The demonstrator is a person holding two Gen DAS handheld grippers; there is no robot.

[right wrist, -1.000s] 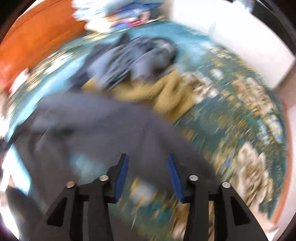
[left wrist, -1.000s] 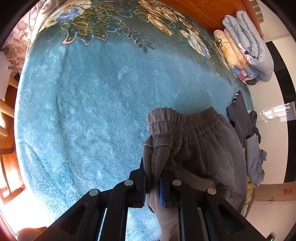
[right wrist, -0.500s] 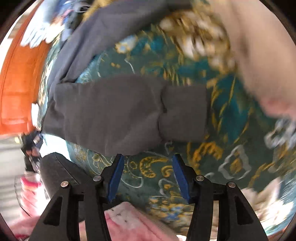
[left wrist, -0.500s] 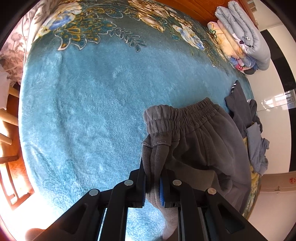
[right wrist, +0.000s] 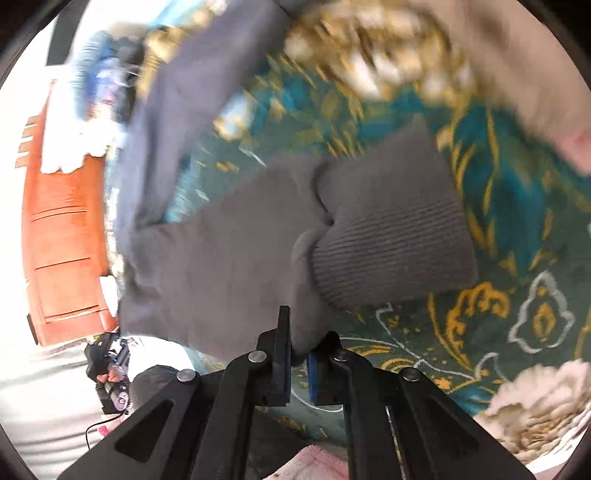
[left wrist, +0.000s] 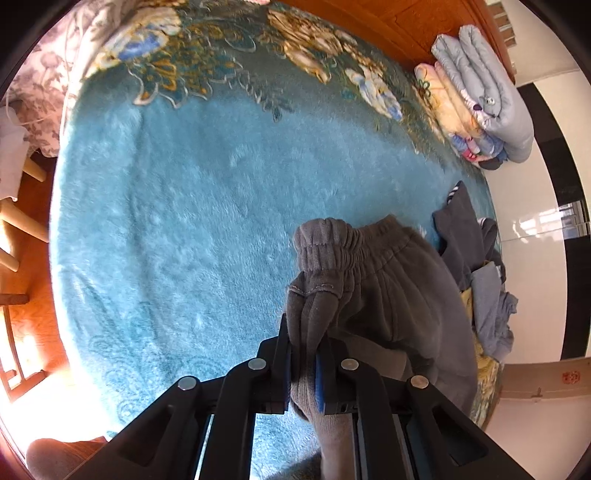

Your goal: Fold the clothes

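A home bedroom: a bed under a teal floral blanket [left wrist: 221, 221], folded quilts [left wrist: 476, 99] stacked against its wooden headboard [left wrist: 406, 22].

A bed covered by a plush teal floral blanket [left wrist: 192, 229] carries grey sweatpants [left wrist: 391, 302] near right, crumpled dark clothes [left wrist: 480, 266] beside them, folded pastel quilts [left wrist: 480, 96] far right.

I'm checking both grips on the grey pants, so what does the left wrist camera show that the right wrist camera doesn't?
Left wrist only: the elastic waistband, the left gripper shut on bunched fabric below it, and folded quilts at the far edge.
Right wrist only: the ribbed cuff, with the right gripper, whose jaws have just closed, pinching the leg's edge beside it.
Both: the grey pants on the teal floral blanket.
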